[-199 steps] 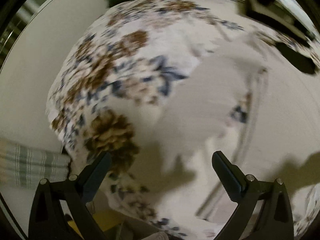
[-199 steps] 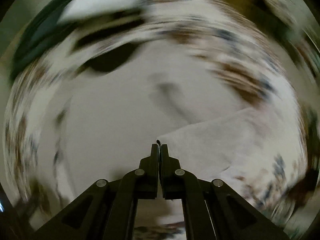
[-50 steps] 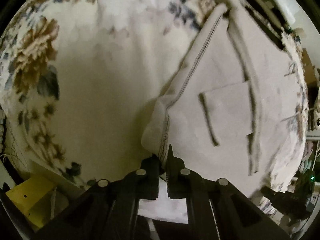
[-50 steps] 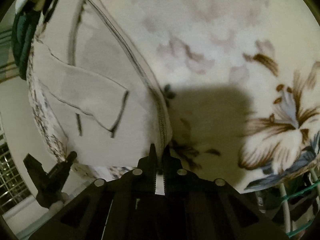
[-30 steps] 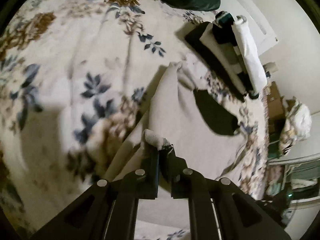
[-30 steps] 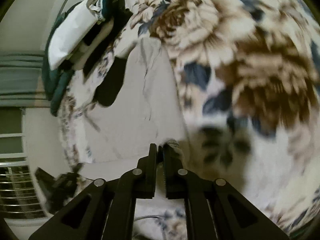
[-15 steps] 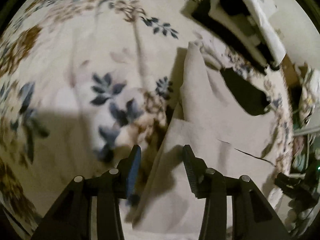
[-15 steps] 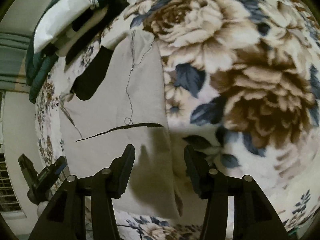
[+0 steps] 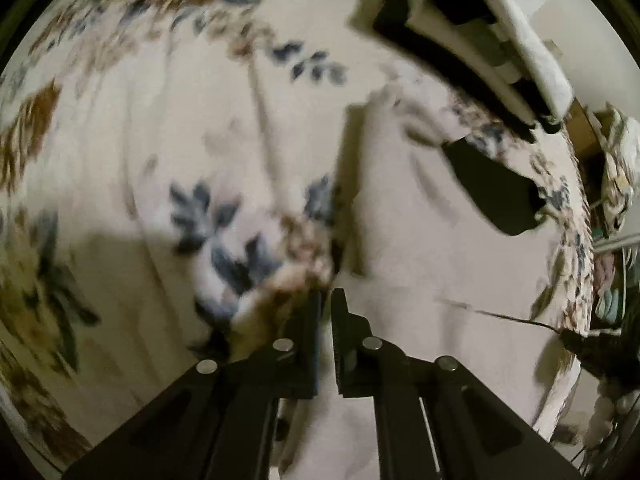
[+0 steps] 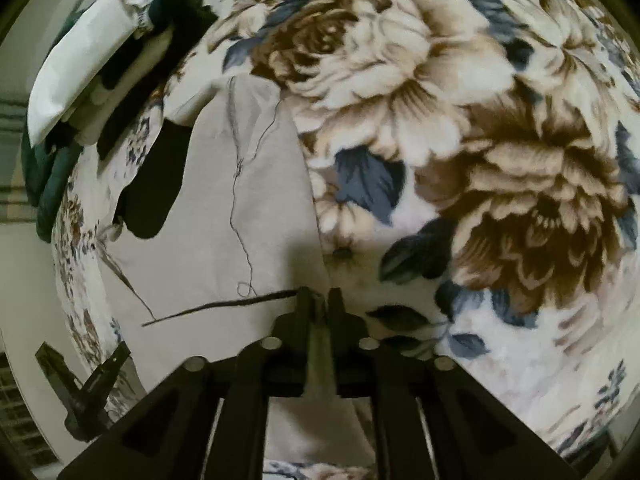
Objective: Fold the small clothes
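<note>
A beige garment [image 9: 432, 248] lies flat on a floral blanket [image 9: 160, 140], folded once, with a dark fold line across it. It also shows in the right wrist view [image 10: 224, 208]. My left gripper [image 9: 326, 300] is shut at the garment's left edge, and the blur hides whether cloth sits between the jaws. My right gripper [image 10: 318, 298] is shut on the garment's right edge, with cloth showing between the jaws. The left gripper also shows in the right wrist view [image 10: 80, 384], at the lower left.
A stack of folded clothes [image 9: 500, 28] lies at the far end of the blanket and shows in the right wrist view [image 10: 92, 52] too. A black piece of cloth [image 9: 492, 188] lies beside the garment. Cluttered shelves [image 9: 616, 208] stand past the bed's right edge.
Both grippers were open over the folded garment's side edges half a second ago. Both have now closed at those edges.
</note>
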Available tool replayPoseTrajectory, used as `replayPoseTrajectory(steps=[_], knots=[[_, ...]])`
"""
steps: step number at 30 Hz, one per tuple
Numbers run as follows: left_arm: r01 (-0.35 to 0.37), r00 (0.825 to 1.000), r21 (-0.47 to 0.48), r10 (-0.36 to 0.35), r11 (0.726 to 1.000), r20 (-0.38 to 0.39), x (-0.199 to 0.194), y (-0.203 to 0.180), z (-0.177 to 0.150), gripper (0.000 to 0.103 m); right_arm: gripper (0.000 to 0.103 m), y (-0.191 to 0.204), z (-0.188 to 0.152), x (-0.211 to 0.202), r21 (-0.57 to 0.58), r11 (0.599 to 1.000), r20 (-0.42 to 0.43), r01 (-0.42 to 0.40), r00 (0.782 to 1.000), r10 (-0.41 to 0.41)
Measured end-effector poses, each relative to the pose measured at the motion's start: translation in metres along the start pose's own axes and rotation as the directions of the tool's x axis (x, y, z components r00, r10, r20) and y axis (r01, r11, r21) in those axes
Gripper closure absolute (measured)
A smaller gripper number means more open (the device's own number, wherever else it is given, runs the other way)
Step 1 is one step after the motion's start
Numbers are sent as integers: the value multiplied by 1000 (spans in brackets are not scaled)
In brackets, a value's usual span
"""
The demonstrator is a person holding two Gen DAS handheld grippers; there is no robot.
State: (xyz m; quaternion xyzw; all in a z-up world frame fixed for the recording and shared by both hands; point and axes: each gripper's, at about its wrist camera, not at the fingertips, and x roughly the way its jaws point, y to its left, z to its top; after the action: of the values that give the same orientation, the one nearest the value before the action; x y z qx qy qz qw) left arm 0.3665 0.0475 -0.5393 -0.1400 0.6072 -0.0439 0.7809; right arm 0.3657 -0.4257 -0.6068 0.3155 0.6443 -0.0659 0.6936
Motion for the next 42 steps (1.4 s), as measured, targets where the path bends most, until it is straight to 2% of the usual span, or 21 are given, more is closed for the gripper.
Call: replayPoseTrajectory(steps=[1, 2, 3, 5, 9, 11, 15, 16, 19, 20, 21, 22, 23, 24, 26, 34, 38, 42], knots=[[-3, 1000, 16, 3, 1000, 13, -5, -5, 7, 89, 68, 5, 5, -7, -2, 1000, 21, 10, 1000, -10], [7, 1000, 32, -8, 999, 30, -11, -11, 16, 77, 49, 11, 10, -13, -5, 1000, 44, 28, 999, -27], [16, 999, 42, -18, 999, 42, -13, -16, 24, 56, 38, 16, 15, -17, -6, 999, 61, 44, 997, -43], [9, 996, 69, -15, 998, 83, -15, -27, 48, 40, 37, 31, 31, -22, 2, 998, 99, 55, 994, -55], [-48, 996, 163, 36, 985, 80, 8, -52, 93, 40, 37, 61, 70, -14, -2, 995, 128, 97, 987, -96], [-77, 996, 222, 66, 972, 59, 30, -67, 112, 40, 37, 75, 93, 0, -11, 993, 114, 115, 987, -113], [-102, 994, 314, 105, 944, 9, 70, -88, 131, 40, 37, 93, 123, 29, -22, 991, 81, 132, 988, -130], [-105, 994, 333, 110, 937, 3, 76, -91, 133, 40, 37, 101, 133, 40, -43, 987, 70, 157, 986, -154], [-118, 992, 377, 128, 919, -1, 92, -98, 137, 42, 37, 116, 146, 63, -100, 974, 46, 201, 979, -197], [-107, 993, 385, 115, 917, 2, 93, -99, 137, 55, 37, 119, 148, 70, -111, 970, 37, 214, 977, -211], [-98, 994, 393, 107, 914, 1, 96, -100, 138, 85, 46, 121, 148, 74, -122, 967, 32, 224, 974, -222], [-93, 995, 394, 104, 914, -6, 98, -101, 139, 96, 59, 124, 148, 78, -134, 958, 33, 252, 968, -250], [-92, 995, 394, 102, 915, -4, 98, -101, 139, 99, 81, 125, 147, 78, -141, 952, 40, 271, 963, -268], [-87, 996, 392, 89, 916, 13, 94, -100, 139, 99, 89, 126, 145, 76, -142, 954, 48, 265, 964, -261], [-74, 997, 387, 64, 919, 39, 84, -99, 137, 100, 94, 128, 140, 66, -139, 959, 73, 246, 969, -237], [-2, 990, 296, -41, 955, 137, 9, -85, 115, 101, 95, 130, 102, 4, -149, 977, 149, 155, 980, -132], [32, 981, 244, -77, 969, 176, -43, -73, 79, 102, 95, 115, 54, -39, -119, 990, 165, 70, 985, -50], [51, 984, 184, -81, 982, 159, -71, -56, 38, 102, 95, 93, -1, -54, -95, 995, 136, 40, 990, -27]])
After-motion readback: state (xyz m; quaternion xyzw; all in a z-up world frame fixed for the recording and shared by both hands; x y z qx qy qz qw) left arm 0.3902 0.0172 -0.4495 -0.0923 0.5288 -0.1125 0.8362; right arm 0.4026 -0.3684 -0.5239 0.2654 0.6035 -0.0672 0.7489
